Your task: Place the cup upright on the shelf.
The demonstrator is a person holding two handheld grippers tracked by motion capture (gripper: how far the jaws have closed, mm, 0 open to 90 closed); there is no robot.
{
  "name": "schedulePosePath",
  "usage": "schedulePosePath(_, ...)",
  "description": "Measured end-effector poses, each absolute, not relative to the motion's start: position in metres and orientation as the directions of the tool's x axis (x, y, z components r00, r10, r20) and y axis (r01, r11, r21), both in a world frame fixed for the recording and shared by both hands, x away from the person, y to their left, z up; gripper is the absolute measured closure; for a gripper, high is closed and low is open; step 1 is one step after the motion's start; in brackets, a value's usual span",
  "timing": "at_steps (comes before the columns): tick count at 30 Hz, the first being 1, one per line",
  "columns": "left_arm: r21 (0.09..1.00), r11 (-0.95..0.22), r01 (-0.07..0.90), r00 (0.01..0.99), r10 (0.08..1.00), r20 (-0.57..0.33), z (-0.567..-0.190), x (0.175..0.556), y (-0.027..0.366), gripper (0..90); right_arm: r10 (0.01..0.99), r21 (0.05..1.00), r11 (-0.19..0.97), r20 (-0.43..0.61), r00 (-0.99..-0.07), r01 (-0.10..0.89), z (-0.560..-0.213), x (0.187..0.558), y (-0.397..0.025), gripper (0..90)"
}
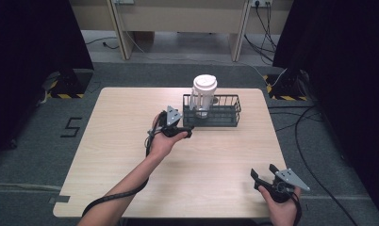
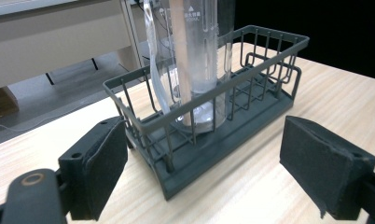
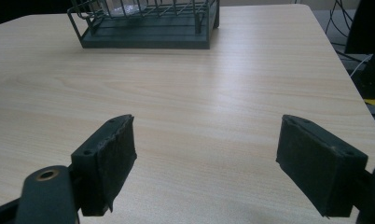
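The left gripper (image 1: 186, 131) hovers just beside the near left corner of the dark wire basket (image 1: 225, 118), its jaws spread wide and holding nothing; in the left gripper view the two black pads flank the basket's near corner (image 2: 169, 154) without touching it. A clear plastic pitcher (image 1: 202, 96) with a white lid stands upright inside the left end of the basket, and its transparent wall and base (image 2: 195, 70) are visible through the wires. The right gripper (image 1: 264, 175) rests well apart from the basket, near the front right edge of the table, with its jaws also released and empty; the right gripper view looks across bare tabletop toward the basket (image 3: 148, 37) at the far side. Judged from this arrangement, the pitcher is already seated in the basket, and the left gripper is either approaching the basket for a grasp or clearing it after a release; the pictures do not settle which. No grasp is established on either item at this moment. The work surface is a light wood-grain table (image 1: 131, 160) with rounded corners, carrying nothing but the basket and its contents. The floor is grey carpet with a dark "5" marking (image 1: 70, 127) at the left. Black curtains close both sides of the room, yellow-black hazard-striped bases stand at their feet, cables trail on the right, and a pale bench stands at the back.
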State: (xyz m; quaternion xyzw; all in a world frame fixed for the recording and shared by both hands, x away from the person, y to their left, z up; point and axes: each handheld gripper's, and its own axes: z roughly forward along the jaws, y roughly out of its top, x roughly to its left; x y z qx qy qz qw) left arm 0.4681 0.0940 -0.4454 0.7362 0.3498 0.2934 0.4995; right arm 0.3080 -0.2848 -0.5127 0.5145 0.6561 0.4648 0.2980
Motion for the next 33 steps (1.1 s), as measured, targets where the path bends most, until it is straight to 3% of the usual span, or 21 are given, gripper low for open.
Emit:
schedulePosePath(19,0.935,-0.272,0.227,0.586,0.805,0.092,-0.463,0.423,0.135,14.6,0.953,0.916,0.03,0.094,-0.289,0.399,-0.513,0.308,-0.284,19.9)
schedulePosePath(33,0.925,-0.288,0.247,0.567,0.817,0.103,-0.492,0.373,0.19,14.8,0.955,0.917,0.03,0.092,-0.283,0.398,-0.513,0.307,-0.284,20.0)
